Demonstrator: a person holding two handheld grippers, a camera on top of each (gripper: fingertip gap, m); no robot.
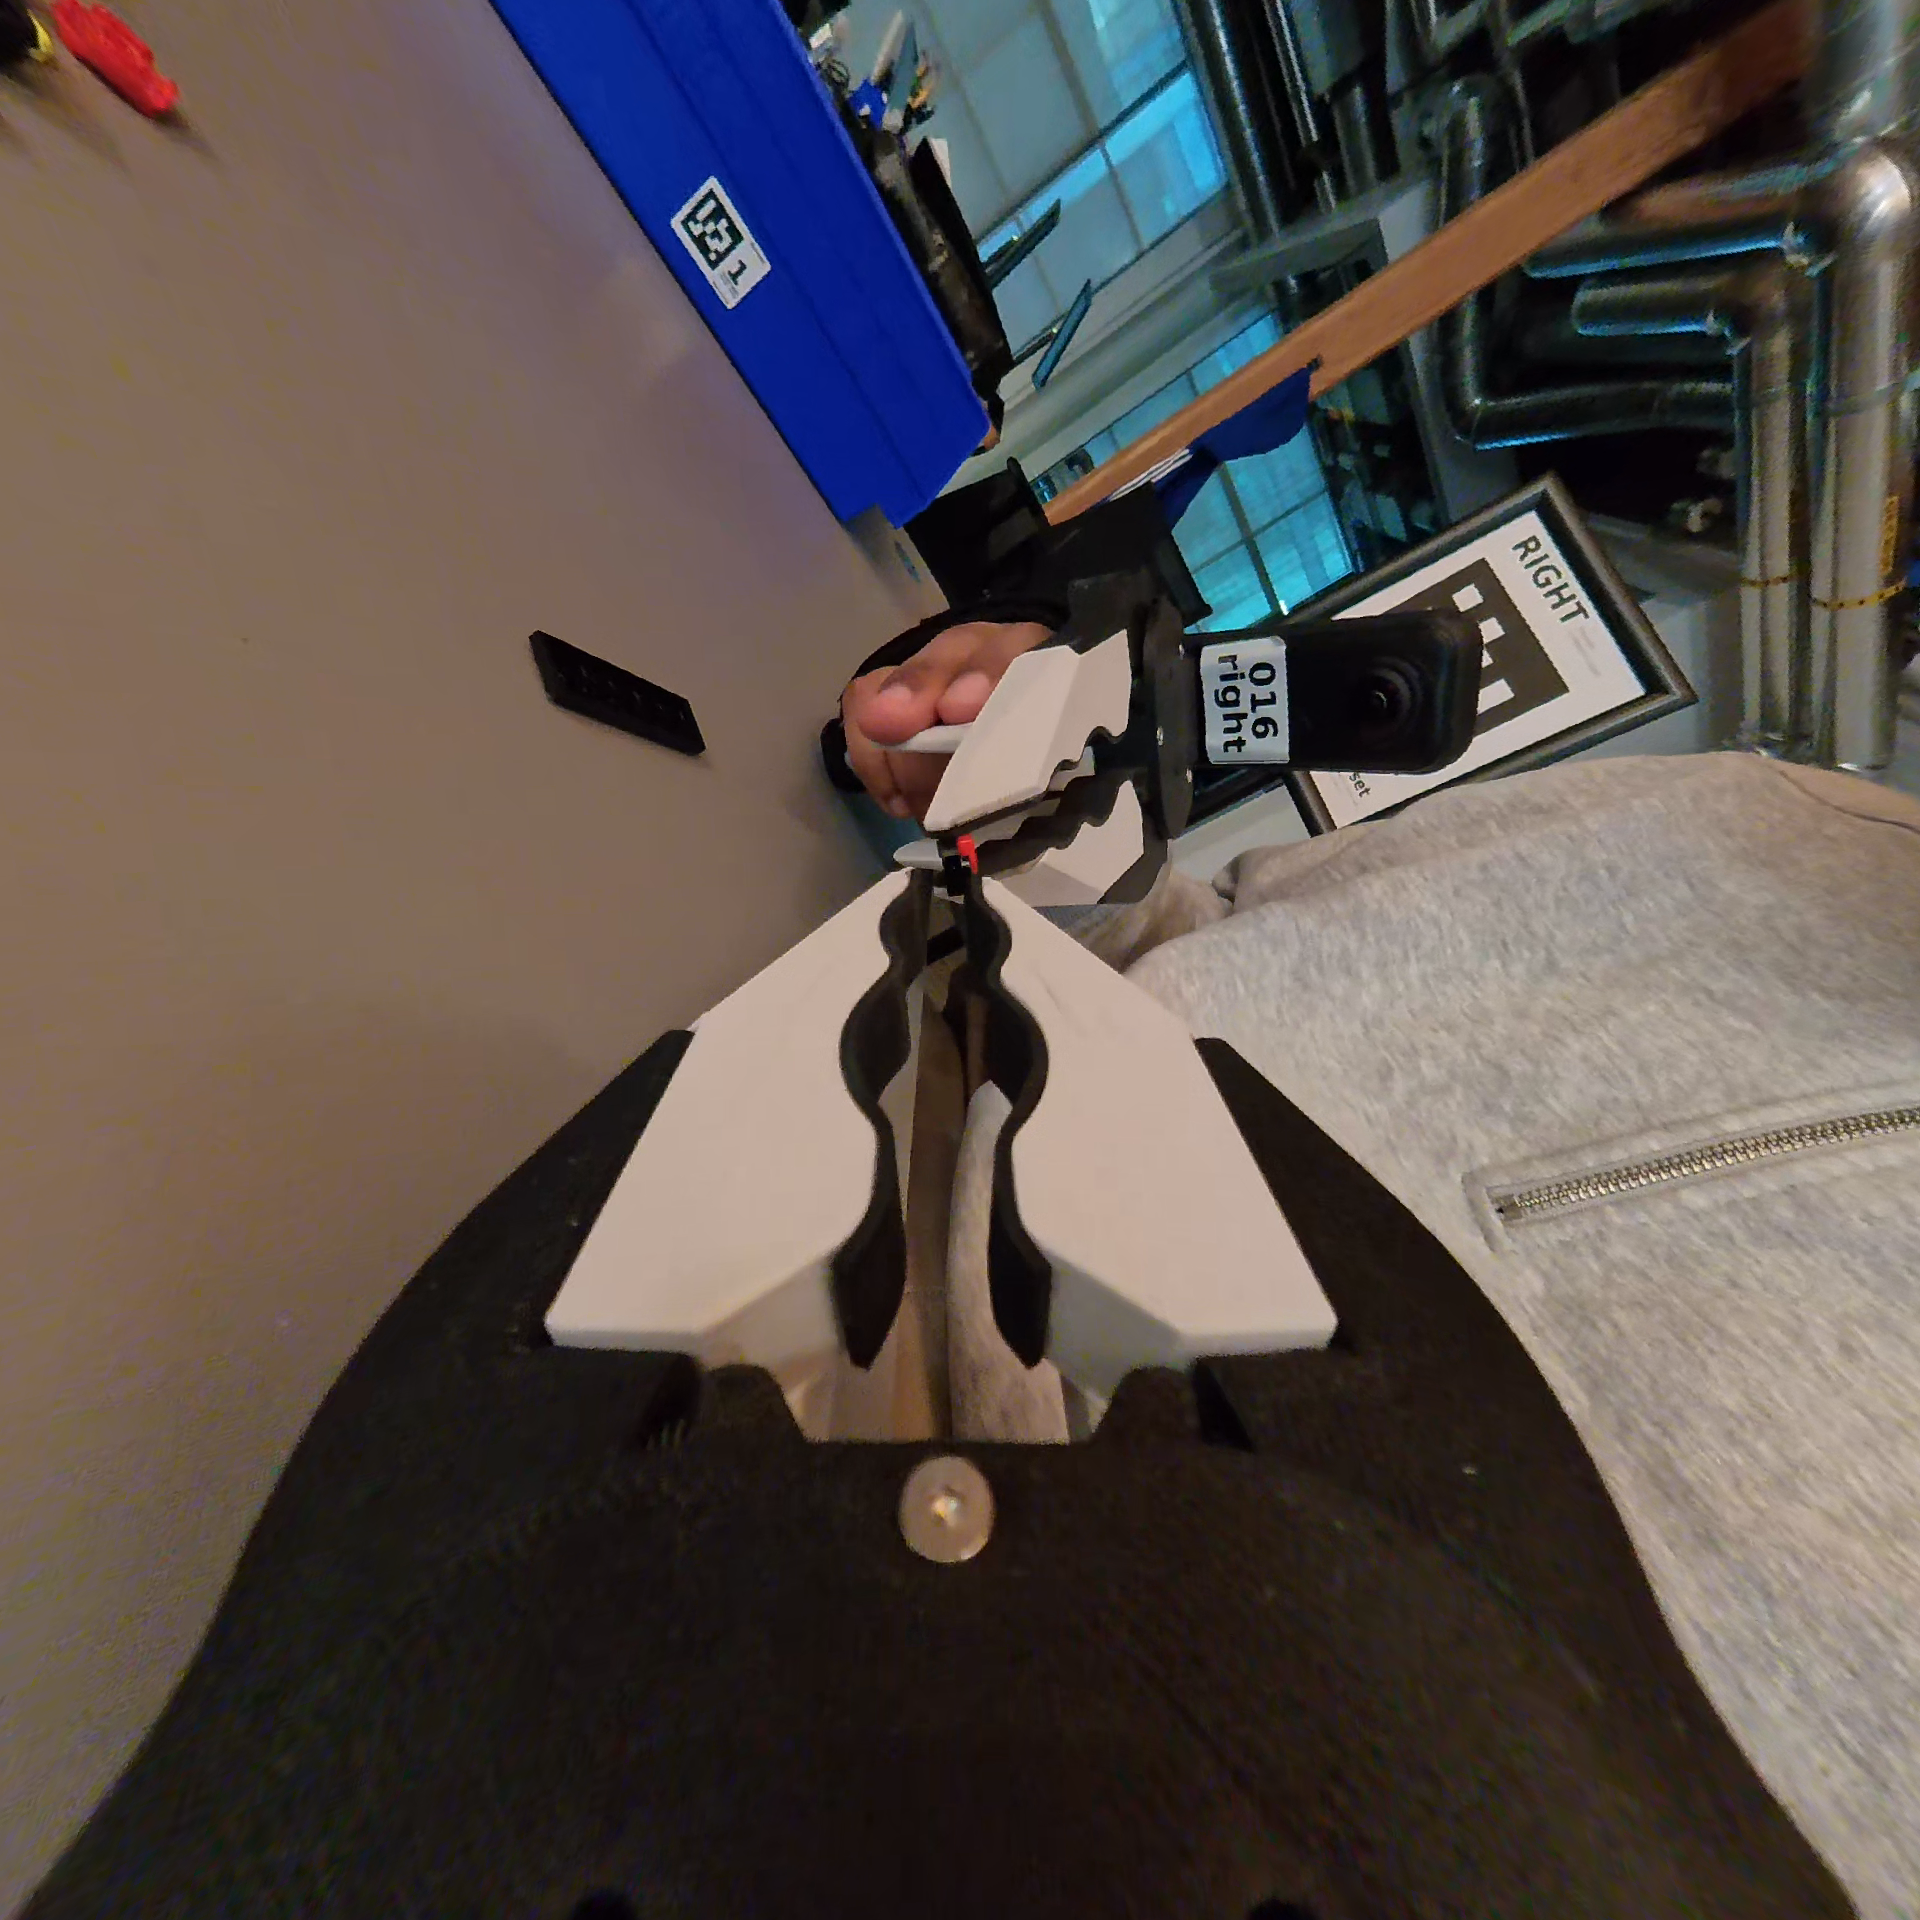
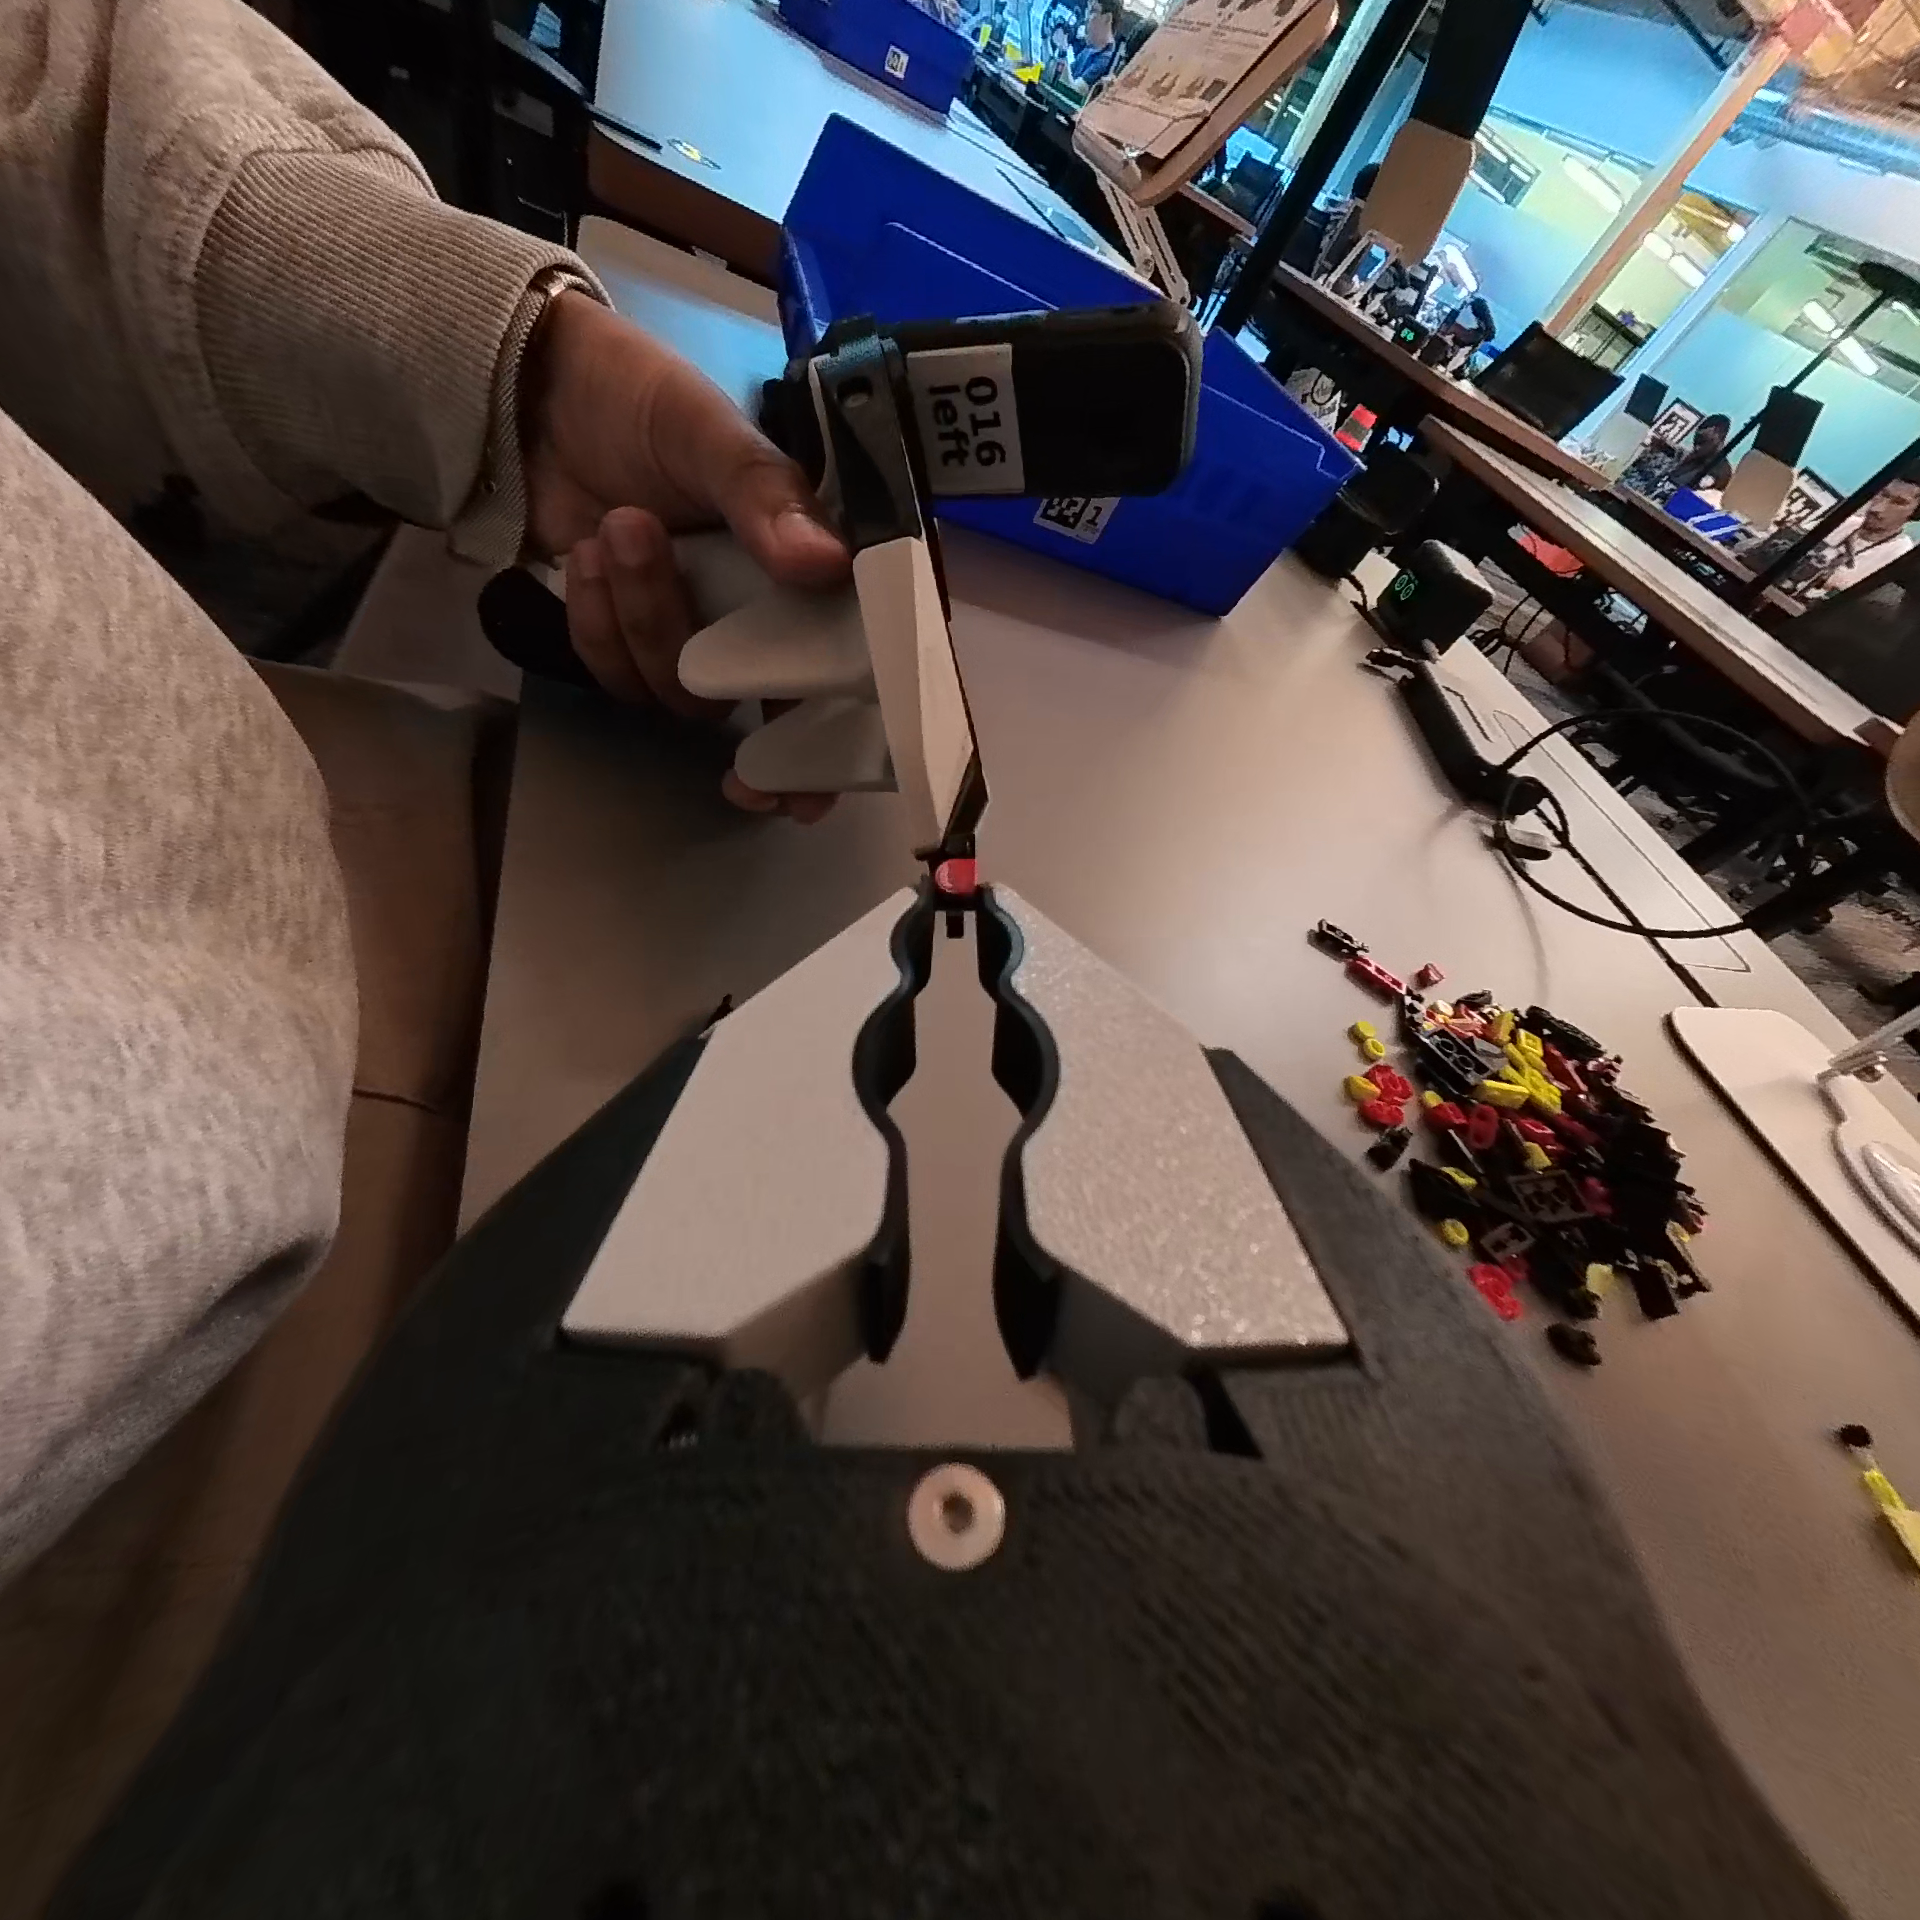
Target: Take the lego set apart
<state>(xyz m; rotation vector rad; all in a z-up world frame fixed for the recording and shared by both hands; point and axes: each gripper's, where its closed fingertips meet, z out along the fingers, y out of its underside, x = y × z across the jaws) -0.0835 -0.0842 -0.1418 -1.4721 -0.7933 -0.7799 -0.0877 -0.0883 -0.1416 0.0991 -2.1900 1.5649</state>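
Right wrist view shows pretty much the whole deal: we've got a tiny red-and-black lego piece (image 2: 954, 881) pinched between both tools up in the air over the table (image 2: 1195, 748). Our right gripper (image 2: 954, 914) has its jaws nearly closed on the black lower end, and the left gripper (image 2: 951, 831) comes in from above with its tips squeezed onto the red end. Holding it from opposite ends like that makes sense to us, since each tool gets one half and a pull or twist should pop them apart.

From the left wrist view it's the same pinch, left gripper (image 1: 943, 883) tips narrowed right down on the piece (image 1: 961, 857), right gripper (image 1: 951, 847) crossing in front. Whether the halves have started to separate, we can't tell, it's too small.

Everything already stripped sits in a red, yellow and black pile (image 2: 1527, 1143) off to the side, well clear of the grippers, so loose bits don't get mixed with the one in hand. A black plate (image 1: 615, 692) lies alone near the blue bin (image 1: 769, 239).
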